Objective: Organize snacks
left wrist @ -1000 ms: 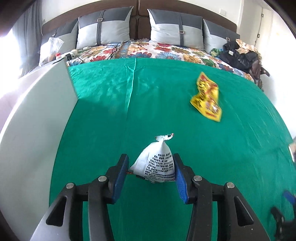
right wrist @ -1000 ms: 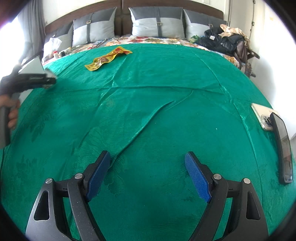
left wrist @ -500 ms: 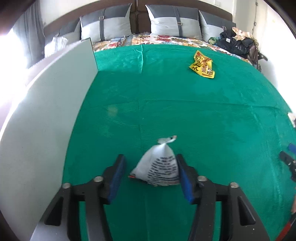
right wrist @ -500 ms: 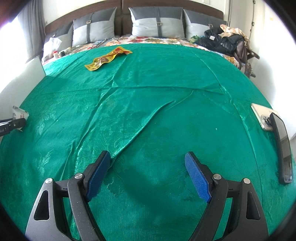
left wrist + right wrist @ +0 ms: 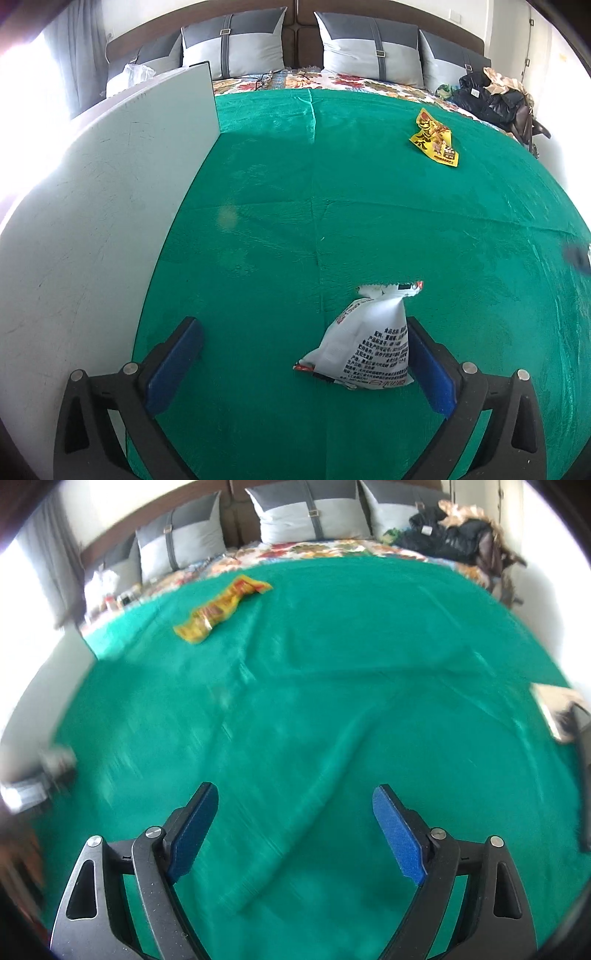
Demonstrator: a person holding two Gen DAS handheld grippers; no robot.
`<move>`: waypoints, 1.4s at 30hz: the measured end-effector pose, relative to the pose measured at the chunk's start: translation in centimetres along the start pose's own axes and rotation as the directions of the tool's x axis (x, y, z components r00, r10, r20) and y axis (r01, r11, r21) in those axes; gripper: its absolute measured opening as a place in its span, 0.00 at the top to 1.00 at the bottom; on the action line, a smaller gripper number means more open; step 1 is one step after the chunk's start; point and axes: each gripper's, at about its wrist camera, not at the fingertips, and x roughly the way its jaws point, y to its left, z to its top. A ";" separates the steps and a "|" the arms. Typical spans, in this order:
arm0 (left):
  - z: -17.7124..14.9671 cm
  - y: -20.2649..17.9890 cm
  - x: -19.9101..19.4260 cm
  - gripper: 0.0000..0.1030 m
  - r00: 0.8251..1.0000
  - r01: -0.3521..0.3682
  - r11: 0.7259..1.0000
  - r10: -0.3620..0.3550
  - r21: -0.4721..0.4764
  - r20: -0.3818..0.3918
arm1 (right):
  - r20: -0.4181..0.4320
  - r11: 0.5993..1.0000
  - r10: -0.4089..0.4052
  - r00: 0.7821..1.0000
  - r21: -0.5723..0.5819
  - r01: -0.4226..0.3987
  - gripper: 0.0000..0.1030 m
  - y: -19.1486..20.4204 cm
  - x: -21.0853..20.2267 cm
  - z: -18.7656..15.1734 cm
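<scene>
Right now your left gripper (image 5: 301, 343) stands wide open over the green bedspread (image 5: 369, 221), gripping nothing. The white snack bag (image 5: 364, 350) sits on the cloth between its fingers, leaning against the right finger's blue pad (image 5: 428, 373) and well apart from the left one. A white board (image 5: 92, 229) stands on edge along the spread from 8 to 11 o'clock. At 1 o'clock in that view, well away near the floral sheet (image 5: 332, 79), lies the yellow snack packet (image 5: 436, 138).

Your right gripper (image 5: 295, 830) is also spread wide, with only bare green cloth between its pads. From the right wrist, a blurred view, the yellow packet lies at 11 o'clock, far ahead. Grey pillows (image 5: 306, 515) line the headboard at 12 o'clock.
</scene>
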 end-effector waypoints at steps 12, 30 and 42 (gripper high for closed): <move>0.0 0.0 0.0 0.00 1.000 0.001 1.000 -0.001 -0.001 0.000 | -0.100 0.994 -0.069 0.993 0.076 0.076 0.13 9.7 15.9 15.7; 0.0 0.0 -0.1 0.00 1.000 -0.001 1.000 0.001 0.000 0.001 | -0.105 0.942 -0.002 0.994 -0.334 -0.033 0.53 6.2 -0.1 -5.4; -0.3 0.5 -0.3 0.00 1.000 0.000 1.000 0.000 -0.004 0.001 | 0.046 0.958 -0.048 0.998 -0.280 0.059 0.17 5.0 -1.0 -9.9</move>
